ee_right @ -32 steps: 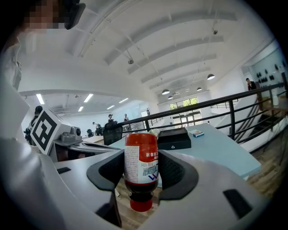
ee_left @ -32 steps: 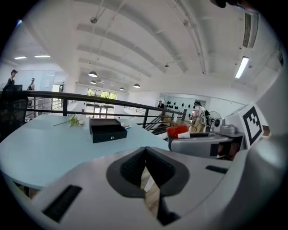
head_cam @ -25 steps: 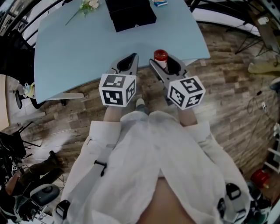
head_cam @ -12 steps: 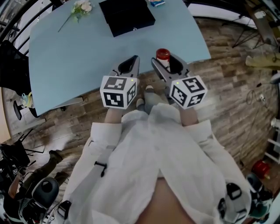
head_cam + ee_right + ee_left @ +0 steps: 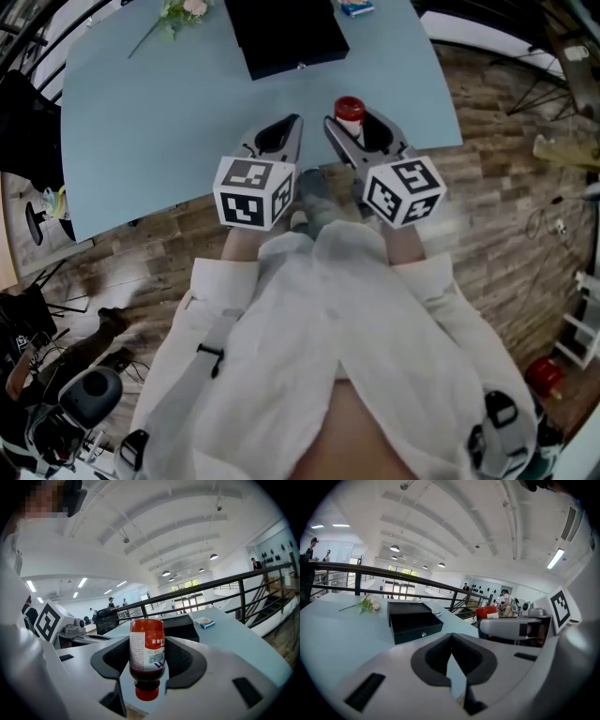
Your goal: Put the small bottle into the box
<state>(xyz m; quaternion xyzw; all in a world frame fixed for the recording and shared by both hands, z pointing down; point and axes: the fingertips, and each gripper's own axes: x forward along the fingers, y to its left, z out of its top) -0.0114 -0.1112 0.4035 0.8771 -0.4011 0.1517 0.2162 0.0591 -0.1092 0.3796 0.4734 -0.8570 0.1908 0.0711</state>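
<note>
The left gripper (image 5: 451,637) has its fingers pressed together, with nothing between them. The black box (image 5: 286,37) sits on the blue table (image 5: 169,112), well ahead of these fingers, and its top looks open.

The right gripper (image 5: 354,127) has its fingers tight on the small bottle (image 5: 146,651), one finger on each side. In the right gripper view the red cap points down. The box is ahead of these fingers and a little to their left.

To do this well, I think the right gripper should hold firm and carry the bottle forward and a little left. Stop over the middle of the box, go down low, then open the fingers gently. The left gripper should stay clear of the path.
</note>
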